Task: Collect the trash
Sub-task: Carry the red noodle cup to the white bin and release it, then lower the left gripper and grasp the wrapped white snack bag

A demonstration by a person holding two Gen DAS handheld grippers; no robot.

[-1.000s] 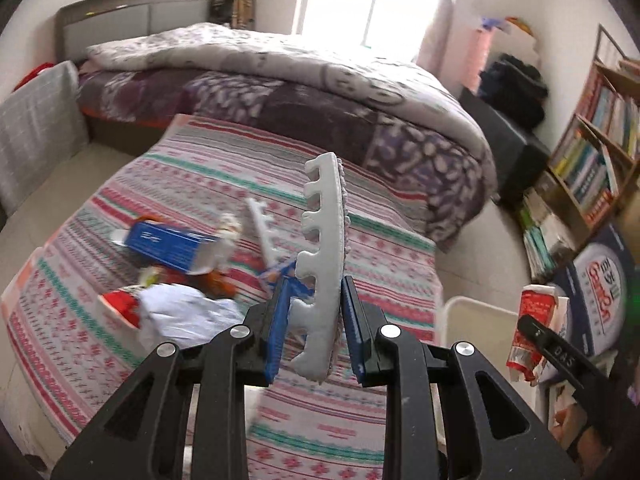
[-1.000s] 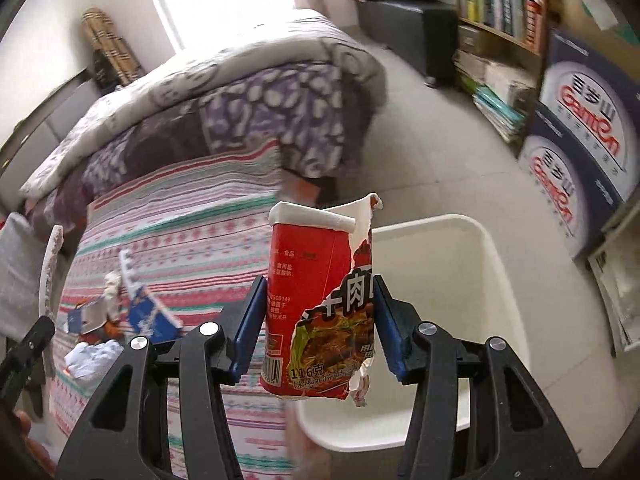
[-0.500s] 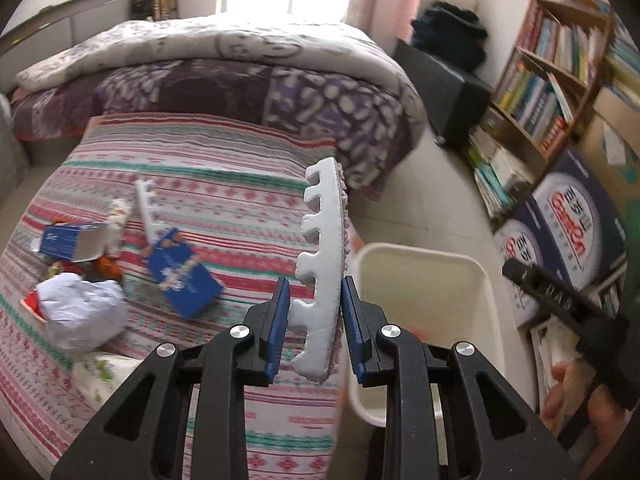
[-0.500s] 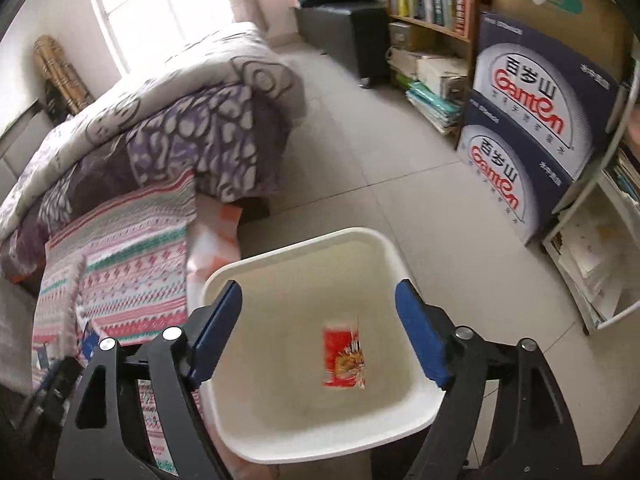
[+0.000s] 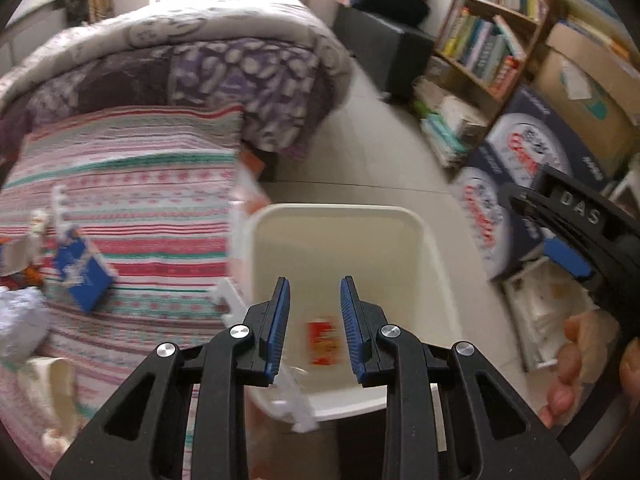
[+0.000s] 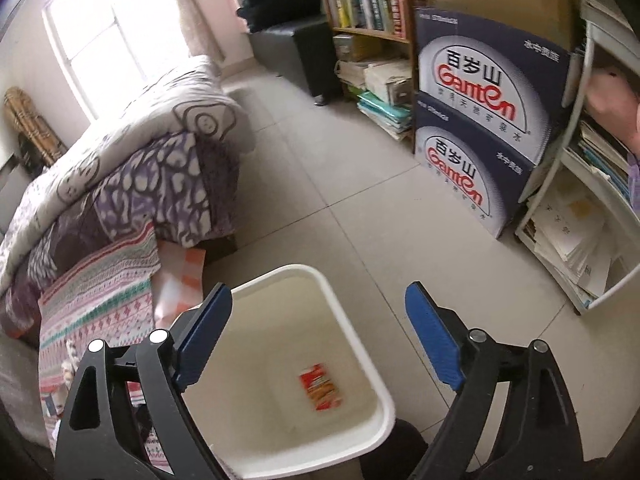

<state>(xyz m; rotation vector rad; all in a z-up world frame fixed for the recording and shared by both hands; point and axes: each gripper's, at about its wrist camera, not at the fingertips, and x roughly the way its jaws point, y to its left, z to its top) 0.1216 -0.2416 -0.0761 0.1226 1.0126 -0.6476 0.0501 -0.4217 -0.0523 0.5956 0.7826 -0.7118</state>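
Note:
A cream plastic bin (image 5: 336,210) stands on the floor by the bed, with a torn red noodle cup (image 5: 324,342) lying on its bottom. My left gripper (image 5: 314,284) hangs over the bin with its jaws a narrow gap apart and nothing between the pads. A white foam strip (image 5: 298,402) shows blurred below the left finger, at the bin's near rim. My right gripper (image 6: 318,304) is above the same bin (image 6: 280,272); its jaws are opening wide and hold nothing. The red cup (image 6: 320,386) shows between them, far below.
More litter lies on the striped blanket (image 5: 140,200): a blue box (image 5: 86,276), crumpled white paper (image 5: 20,320) and a second foam strip (image 5: 60,204). Stacked dark water cartons (image 6: 480,120), a bookshelf (image 6: 360,0) and a white shelf unit (image 6: 580,220) line the tiled floor.
The right jaws let go of the red cup, which dropped into the bin, and spread wide. The left gripper swung from the bed to over the bin; the foam strip left its pads.

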